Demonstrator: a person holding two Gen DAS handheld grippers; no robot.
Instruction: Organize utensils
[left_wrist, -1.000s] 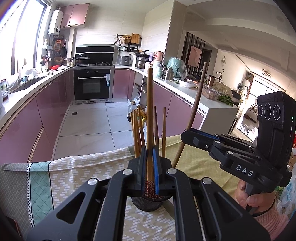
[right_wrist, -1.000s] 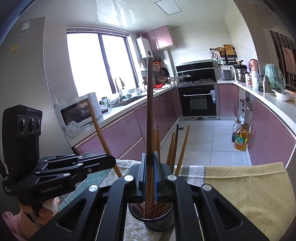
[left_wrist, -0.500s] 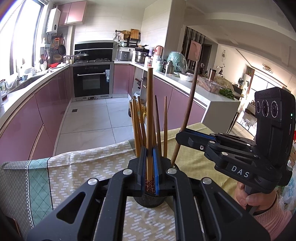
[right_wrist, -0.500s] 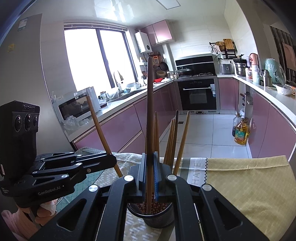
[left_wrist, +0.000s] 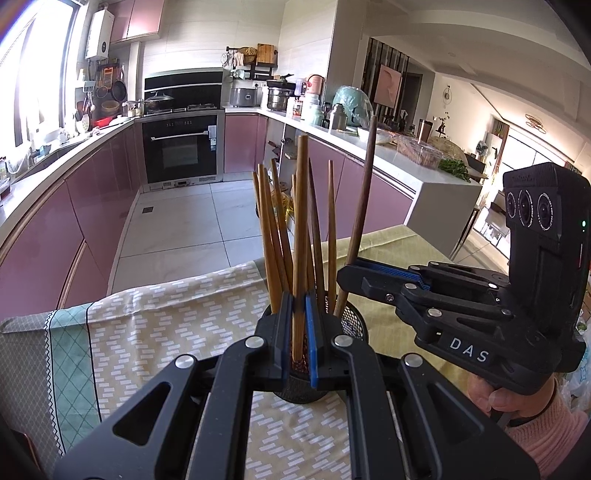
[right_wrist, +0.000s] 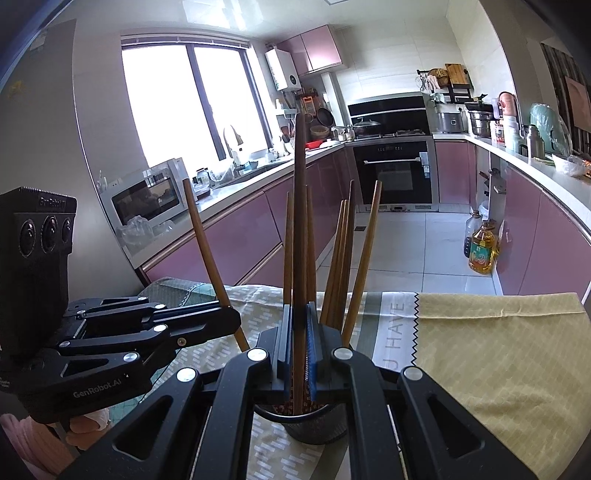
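Observation:
A black mesh holder (left_wrist: 352, 323) stands on the table with several wooden chopsticks (left_wrist: 271, 236) upright in it. My left gripper (left_wrist: 298, 332) is shut on a light brown chopstick (left_wrist: 301, 206), which stands upright with its lower end inside the holder. In the right wrist view the holder (right_wrist: 317, 424) sits just under my right gripper (right_wrist: 298, 350), which is shut on a dark brown chopstick (right_wrist: 300, 192) that also reaches down into the holder. Each gripper shows in the other's view: the right gripper (left_wrist: 354, 275) and the left gripper (right_wrist: 231, 319).
A patterned tablecloth (left_wrist: 166, 325) and a yellow cloth (right_wrist: 498, 350) cover the table, whose far edge drops to the tiled kitchen floor. Oil bottles (right_wrist: 482, 251) stand on the floor by pink cabinets. A hand in a pink sleeve (left_wrist: 524, 417) holds the right gripper.
Both grippers have sunk towards the holder, each with its chopstick, whose lower end has slid further into it. Both grips stay shut.

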